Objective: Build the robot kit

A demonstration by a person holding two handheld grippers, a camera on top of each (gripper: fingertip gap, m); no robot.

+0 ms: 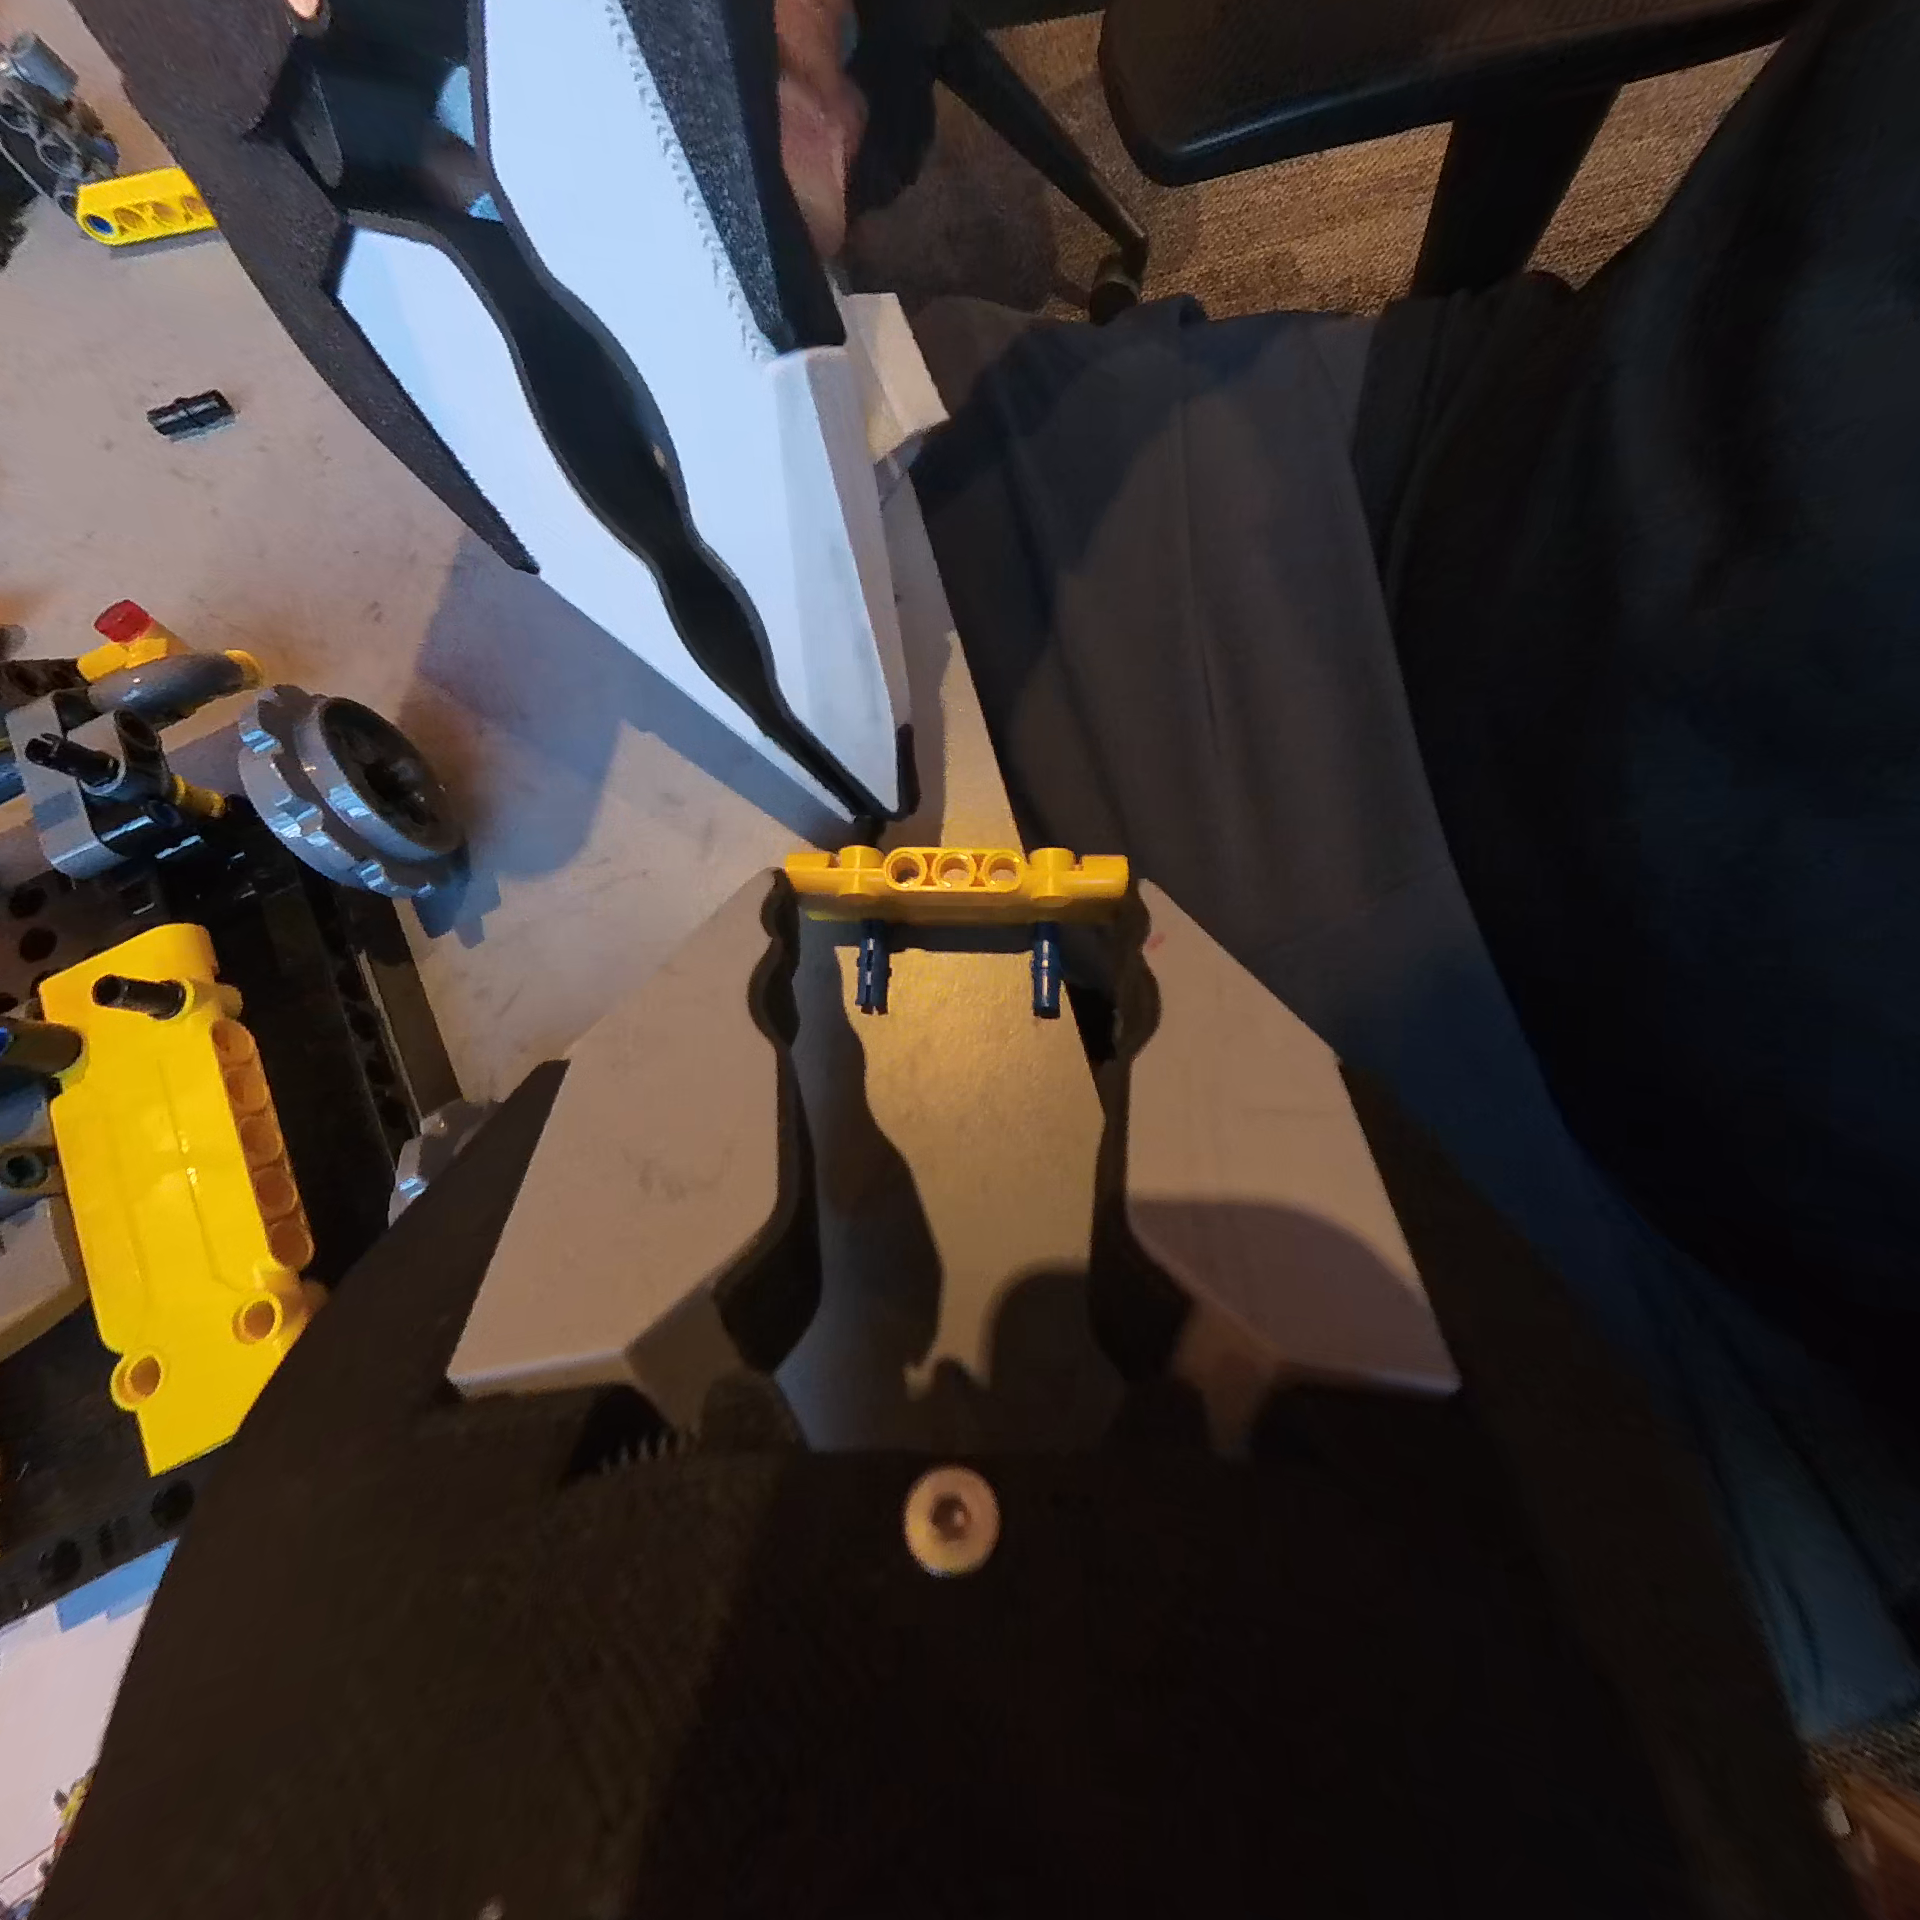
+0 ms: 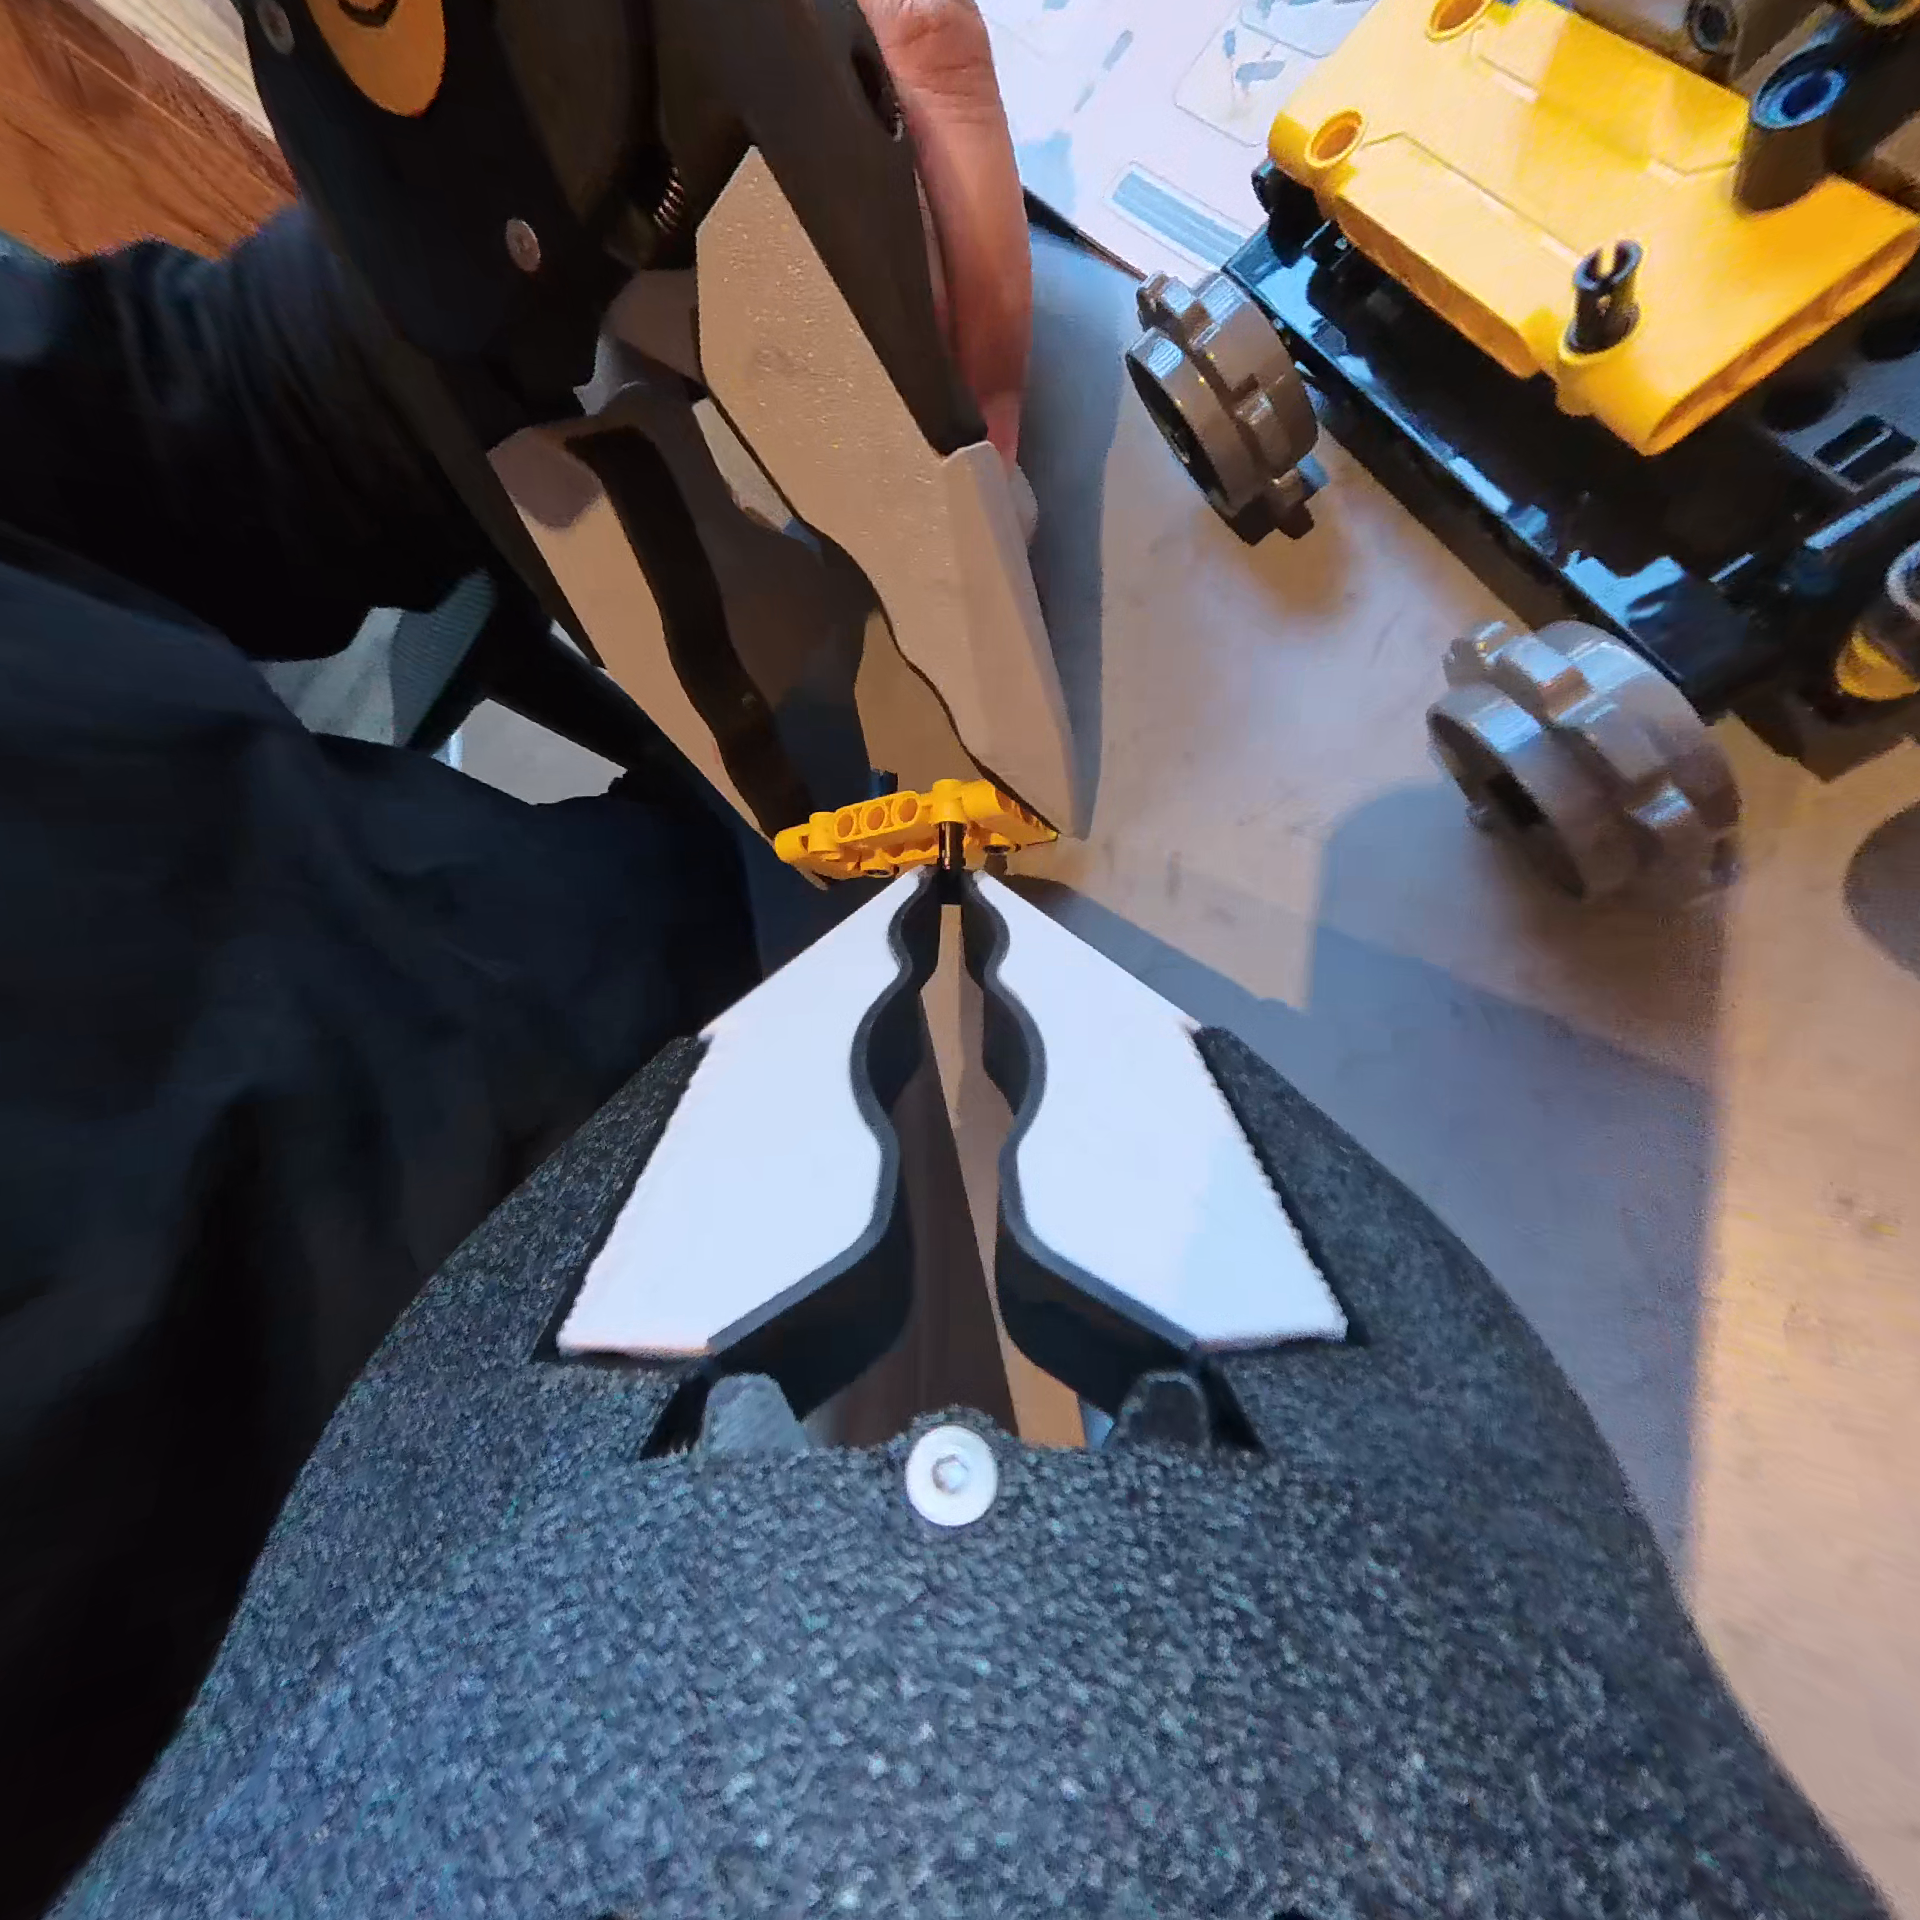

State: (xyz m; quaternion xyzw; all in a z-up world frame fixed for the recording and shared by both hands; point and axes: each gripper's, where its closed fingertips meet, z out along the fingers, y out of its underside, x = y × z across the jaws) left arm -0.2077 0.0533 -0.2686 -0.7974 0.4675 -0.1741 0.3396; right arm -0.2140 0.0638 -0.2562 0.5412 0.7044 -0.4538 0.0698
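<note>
A short yellow beam with holes is clamped end to end between the grey fingertips of my left gripper, above the table edge. Two dark blue pins stick out of the beam toward the camera. My right gripper, with white fingers, is shut on a small black pin whose far end is at the beam. In the left wrist view the right gripper comes in from the upper left and its tip meets the beam's far side. In the right wrist view the left gripper reaches down from above.
A yellow and black vehicle model with grey toothed wheels stands on the table; it also shows in the left wrist view. A loose black pin and a yellow beam lie farther off. A person's dark clothing is beside the table edge. Less than 4 cm separates the two grippers' tips.
</note>
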